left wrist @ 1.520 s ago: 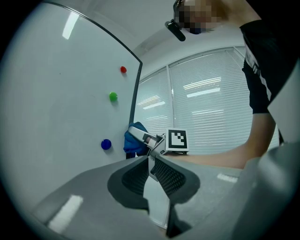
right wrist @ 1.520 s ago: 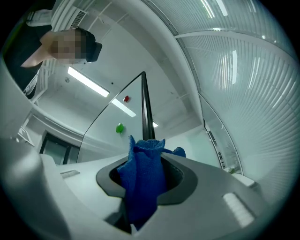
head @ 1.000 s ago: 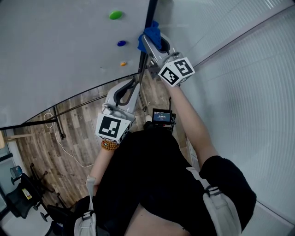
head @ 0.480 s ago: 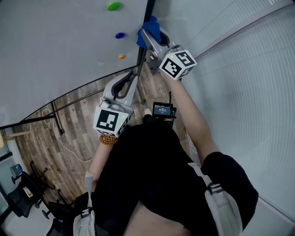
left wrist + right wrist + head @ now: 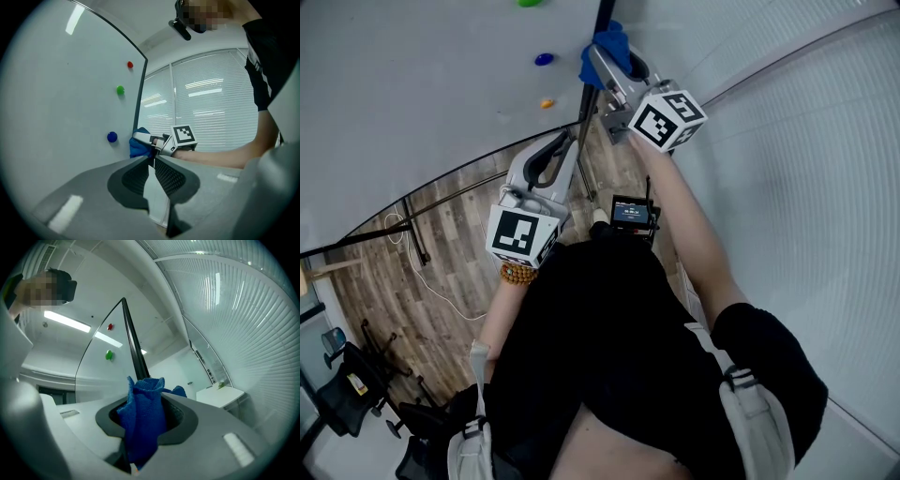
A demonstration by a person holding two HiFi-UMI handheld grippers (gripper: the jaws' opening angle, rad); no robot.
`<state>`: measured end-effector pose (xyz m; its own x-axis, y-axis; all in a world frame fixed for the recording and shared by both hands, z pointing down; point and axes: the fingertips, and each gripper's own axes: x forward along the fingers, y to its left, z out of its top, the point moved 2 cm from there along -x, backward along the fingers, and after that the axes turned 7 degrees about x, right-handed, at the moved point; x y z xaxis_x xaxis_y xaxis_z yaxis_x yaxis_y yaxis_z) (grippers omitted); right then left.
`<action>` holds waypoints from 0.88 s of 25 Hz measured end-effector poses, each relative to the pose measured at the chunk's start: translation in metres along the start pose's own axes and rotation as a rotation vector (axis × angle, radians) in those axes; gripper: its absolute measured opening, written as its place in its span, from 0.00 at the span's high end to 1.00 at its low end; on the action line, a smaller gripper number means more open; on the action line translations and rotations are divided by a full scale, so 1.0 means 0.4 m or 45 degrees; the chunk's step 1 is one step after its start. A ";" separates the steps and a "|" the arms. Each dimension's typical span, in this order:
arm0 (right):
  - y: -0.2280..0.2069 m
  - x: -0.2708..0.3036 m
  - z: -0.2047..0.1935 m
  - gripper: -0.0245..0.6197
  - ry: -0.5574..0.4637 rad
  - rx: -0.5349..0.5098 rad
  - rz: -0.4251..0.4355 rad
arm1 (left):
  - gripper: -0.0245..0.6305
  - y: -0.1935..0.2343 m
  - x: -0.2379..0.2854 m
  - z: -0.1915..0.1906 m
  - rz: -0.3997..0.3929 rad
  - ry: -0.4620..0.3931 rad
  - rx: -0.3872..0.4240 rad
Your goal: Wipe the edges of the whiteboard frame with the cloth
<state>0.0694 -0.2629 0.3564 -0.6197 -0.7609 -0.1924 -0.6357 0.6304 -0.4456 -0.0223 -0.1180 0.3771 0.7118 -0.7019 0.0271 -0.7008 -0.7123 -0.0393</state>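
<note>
My right gripper (image 5: 602, 56) is shut on a blue cloth (image 5: 607, 49) and holds it against the dark side edge of the whiteboard frame (image 5: 602, 17). In the right gripper view the blue cloth (image 5: 143, 420) fills the jaws, with the frame edge (image 5: 133, 348) rising just beyond it. My left gripper (image 5: 565, 142) is lower, near the board's bottom corner, shut with nothing in it. The left gripper view shows its jaws closed (image 5: 152, 161), with the cloth (image 5: 139, 146) and right gripper (image 5: 147, 139) ahead on the frame edge (image 5: 139, 89).
Coloured magnets stick to the whiteboard: blue (image 5: 544, 59), orange (image 5: 547, 103), green (image 5: 120, 89), red (image 5: 130, 64). White blinds (image 5: 806, 187) cover the wall to the right. A wood floor (image 5: 441, 262) with a white cable and office chairs (image 5: 347, 394) lies below.
My right gripper with the cloth has slid further up the frame's side edge. The left gripper has shifted slightly up with it.
</note>
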 end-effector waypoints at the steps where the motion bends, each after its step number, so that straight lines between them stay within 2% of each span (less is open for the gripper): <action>1: -0.001 -0.001 -0.001 0.74 0.003 0.008 -0.004 | 0.73 0.002 0.000 0.002 0.001 -0.002 -0.002; 7: -0.030 -0.020 -0.049 0.76 0.070 0.070 -0.036 | 0.73 0.020 0.001 0.000 0.011 -0.006 -0.010; 14: -0.008 -0.013 -0.132 0.77 0.184 0.087 0.026 | 0.73 0.017 0.004 -0.010 0.011 0.015 -0.013; 18: -0.014 -0.018 -0.152 0.78 0.165 0.087 0.029 | 0.73 0.016 -0.012 -0.023 0.027 0.017 -0.006; 22: -0.015 -0.018 -0.160 0.78 0.202 0.068 0.052 | 0.73 0.029 -0.031 -0.028 0.054 0.028 -0.008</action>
<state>0.0482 -0.2514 0.4162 -0.7121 -0.6983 -0.0728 -0.5858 0.6481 -0.4866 -0.0399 -0.1178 0.3873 0.6801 -0.7315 0.0478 -0.7308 -0.6817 -0.0349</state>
